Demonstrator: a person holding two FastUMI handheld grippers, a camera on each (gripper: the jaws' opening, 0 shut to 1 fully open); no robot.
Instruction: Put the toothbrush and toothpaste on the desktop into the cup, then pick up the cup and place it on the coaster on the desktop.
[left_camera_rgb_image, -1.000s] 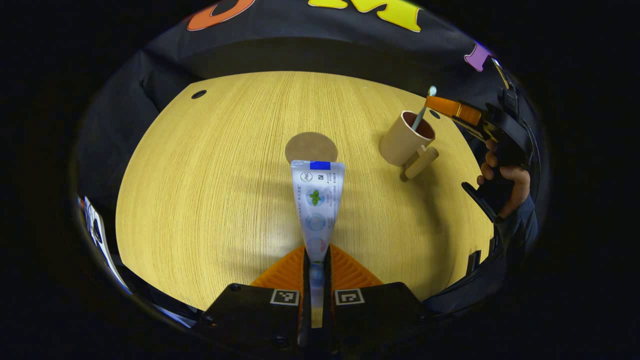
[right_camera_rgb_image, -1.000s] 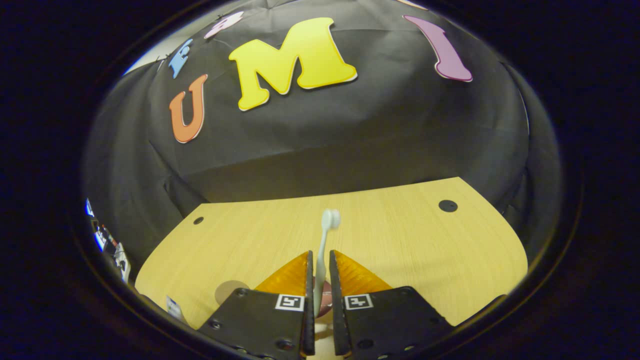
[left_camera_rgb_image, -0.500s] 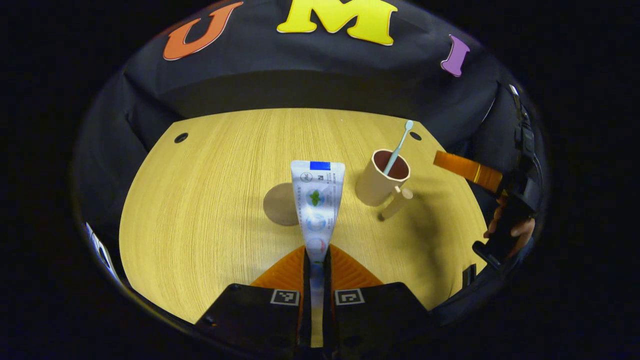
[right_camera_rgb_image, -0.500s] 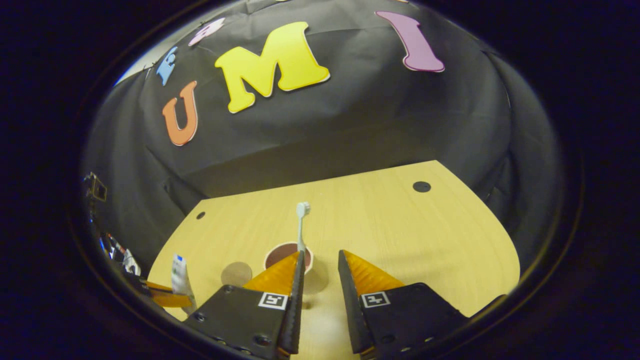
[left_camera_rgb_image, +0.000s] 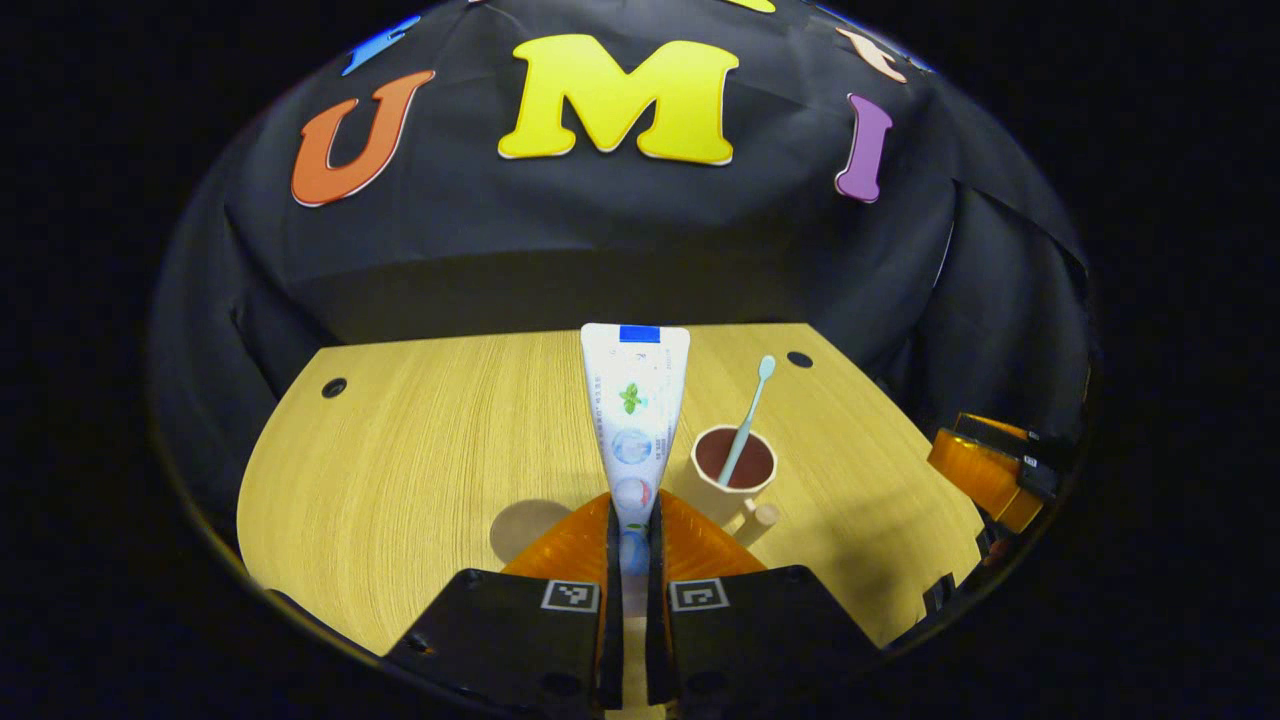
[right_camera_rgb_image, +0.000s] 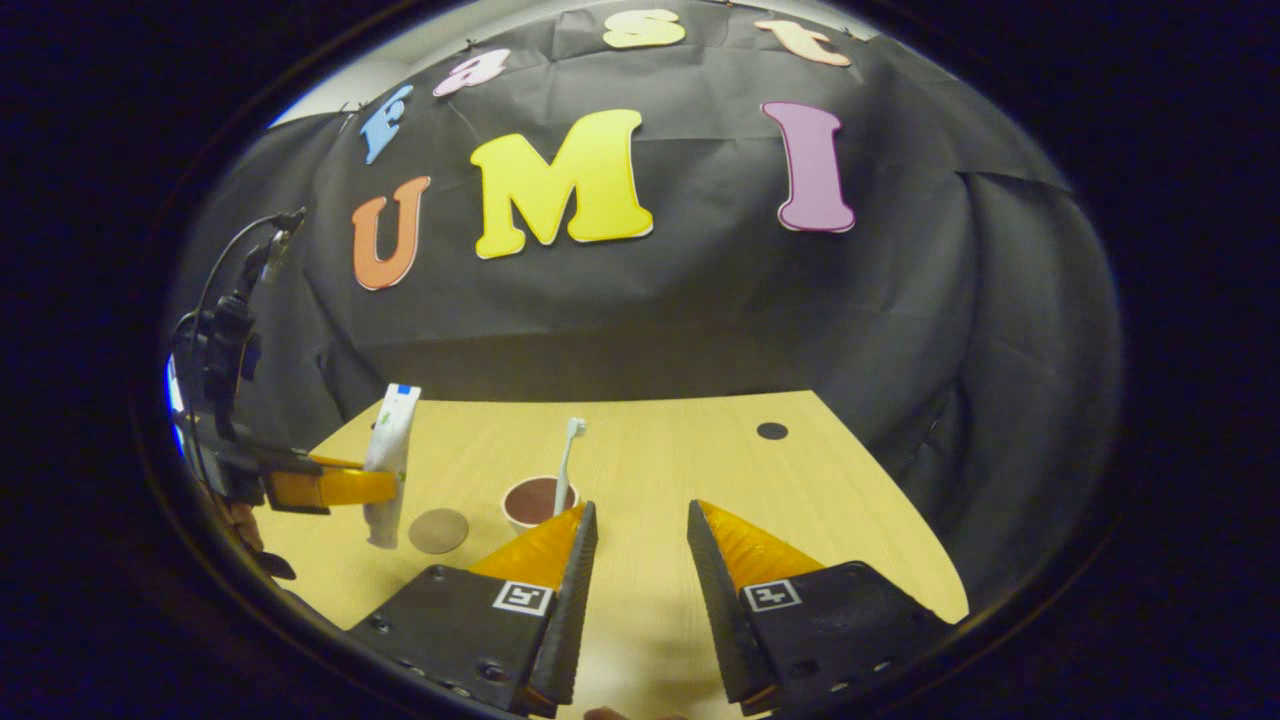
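Matt wood-grain desktop (left_camera_rgb_image: 420, 450); glossy toothpaste (left_camera_rgb_image: 634, 420)

The toothpaste (left_camera_rgb_image: 634, 420) tube carries small print and round emblems, too small to read. Each claw's body bears square black-and-white marker tags, which hold no letters or numbers.

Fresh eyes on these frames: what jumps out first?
The toothpaste stands out first: it is upright, clamped in the left tool above the desktop, just left of the cup. Next is the toothbrush, leaning in the cup with its head up. The right tool is open and empty nearer the camera, and the round coaster lies bare left of the cup.
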